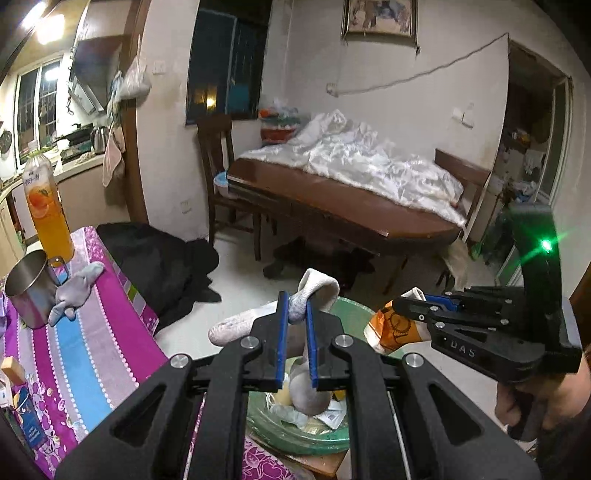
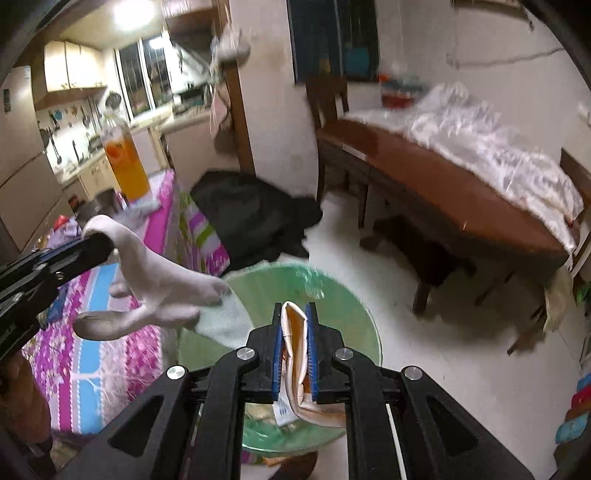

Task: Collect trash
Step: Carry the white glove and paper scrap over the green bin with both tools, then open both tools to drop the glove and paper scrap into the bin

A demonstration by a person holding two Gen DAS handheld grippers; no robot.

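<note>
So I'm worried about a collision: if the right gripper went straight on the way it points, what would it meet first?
Probably the green-lined trash bin: the right gripper, shut on an orange-and-white wrapper, points over its opening toward the far rim. Depth is unclear, so it might pass above the rim toward the floor.

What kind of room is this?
Probably a home dining room that opens onto a kitchen: a wooden dining table with a chair, and a kitchen counter by a window.

Pale walls, white floor (image 1: pixel 243 295); brown wooden table (image 1: pixel 332 199), chair (image 1: pixel 216 155), dark window (image 1: pixel 225 62), ceiling light (image 2: pixel 133 13).
</note>
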